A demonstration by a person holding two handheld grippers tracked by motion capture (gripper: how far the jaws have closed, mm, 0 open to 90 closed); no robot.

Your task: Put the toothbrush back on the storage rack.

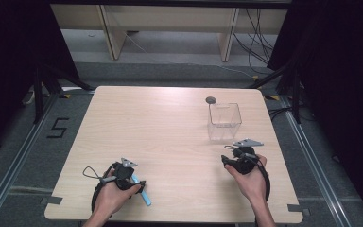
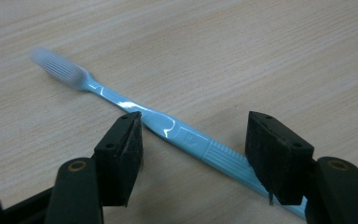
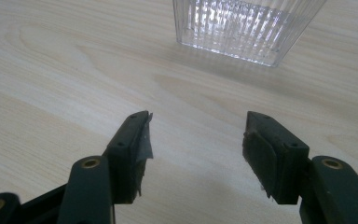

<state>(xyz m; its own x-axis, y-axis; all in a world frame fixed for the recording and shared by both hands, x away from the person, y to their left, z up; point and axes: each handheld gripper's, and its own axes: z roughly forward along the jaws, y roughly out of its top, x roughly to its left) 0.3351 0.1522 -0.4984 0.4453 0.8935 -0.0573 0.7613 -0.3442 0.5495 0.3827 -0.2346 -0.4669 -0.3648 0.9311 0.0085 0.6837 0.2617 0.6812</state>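
A light blue toothbrush [image 2: 186, 137] with a whitish bristle head lies flat on the wooden table [image 1: 170, 137], near the front left edge [image 1: 143, 195]. My left gripper [image 2: 196, 120] is lowered over its handle, and the brush runs slantwise between the two black jaws. The jaws stand apart, and I see no firm squeeze on the handle. My right gripper [image 3: 196, 119] hovers open above bare wood, nothing between its jaws. In the high view the left gripper [image 1: 137, 185] is at the front left and the right gripper [image 1: 235, 155] at the front right.
A clear ribbed plastic container [image 1: 224, 122] stands upright on the table just beyond my right gripper, its base close ahead in the right gripper view [image 3: 242, 28]. A small grey round object [image 1: 211, 100] lies behind it. Dark curtains and frame legs flank the table.
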